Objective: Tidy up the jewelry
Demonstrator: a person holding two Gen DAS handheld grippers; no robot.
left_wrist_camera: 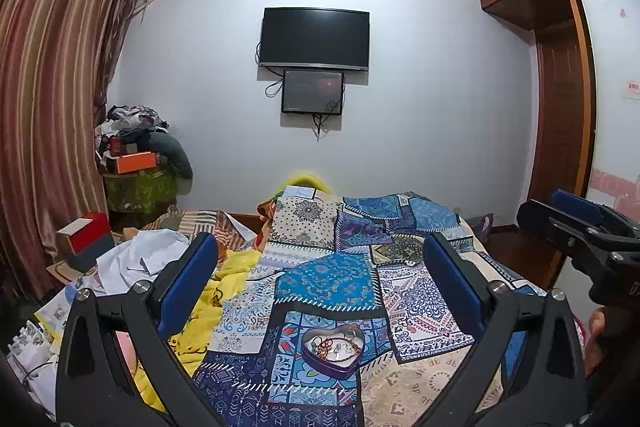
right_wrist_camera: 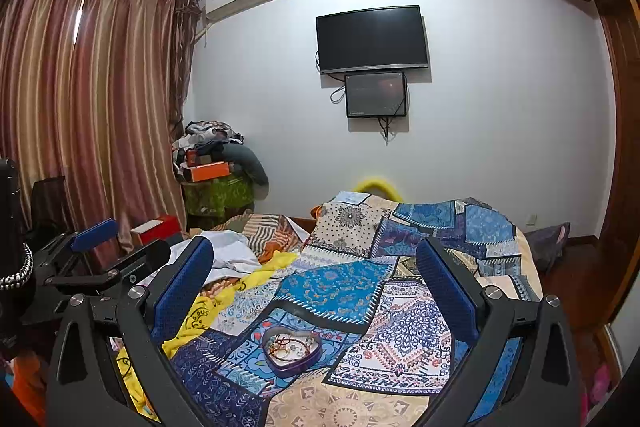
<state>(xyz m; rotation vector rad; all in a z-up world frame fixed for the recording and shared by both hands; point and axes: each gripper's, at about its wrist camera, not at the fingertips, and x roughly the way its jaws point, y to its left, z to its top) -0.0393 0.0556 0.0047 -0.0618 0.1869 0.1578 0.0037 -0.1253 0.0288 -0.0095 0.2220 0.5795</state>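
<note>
Nearest the lenses, both grippers are hanging raised above the bed with their blue-padded fingers spread wide and nothing between them: the left gripper (left_wrist_camera: 320, 283) and the right gripper (right_wrist_camera: 314, 281) are each framing the same patch of patchwork quilt (left_wrist_camera: 332, 283), which suggests they are being held back for an overview rather than committed to a grasp. In the left wrist view the right gripper is showing at about three o'clock, so the two tools are sitting side by side and apart. Just beyond the fingers, at roughly six o'clock in both views, a heart-shaped tin (left_wrist_camera: 333, 351) is resting open and lidless on the quilt, flat enough on the soft cover to stay put. Inside it the jewelry (left_wrist_camera: 334, 345) is lying in a loose tangle of thin chains and small beaded pieces; individual items are too small to tell apart. No jewelry is showing on the quilt around the tin, so this is fitting either a collected pile awaiting sorting or a finished gathering. Farther off, toward nine o'clock, a yellow cloth (left_wrist_camera: 236, 267) and white fabric (left_wrist_camera: 140, 251) are lying crumpled, and a dark television (left_wrist_camera: 314, 39) is hanging at twelve o'clock.
</note>
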